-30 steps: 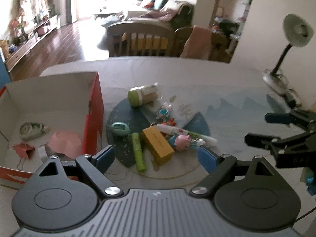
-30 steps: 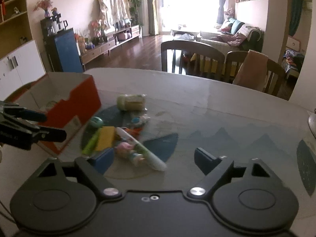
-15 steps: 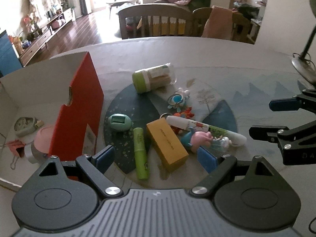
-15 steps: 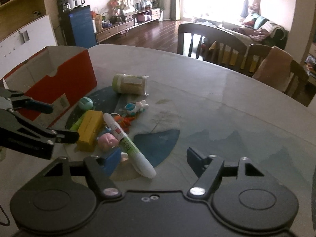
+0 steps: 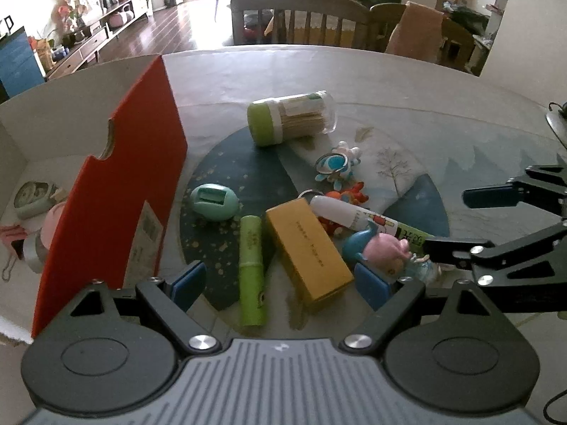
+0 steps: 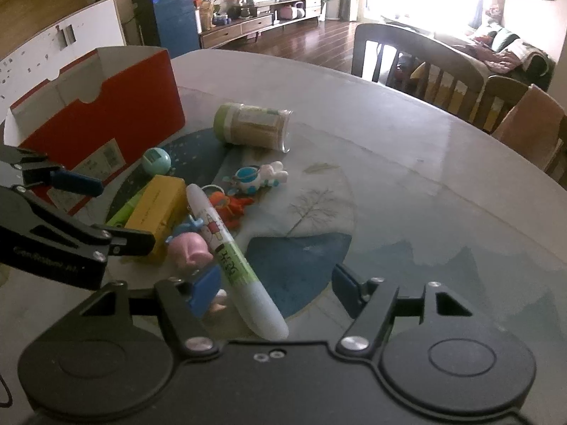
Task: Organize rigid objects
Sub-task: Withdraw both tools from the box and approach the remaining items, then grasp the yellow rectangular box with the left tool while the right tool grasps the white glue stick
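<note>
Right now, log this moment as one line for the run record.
left gripper: open over yellow box | right gripper: open around white marker | red box: partly filled

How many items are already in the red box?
4 visible: a green tape dispenser by the far wall, a pink round thing against the red wall, a grey piece under it, a pink binder clip at left. More may be hidden.
</note>
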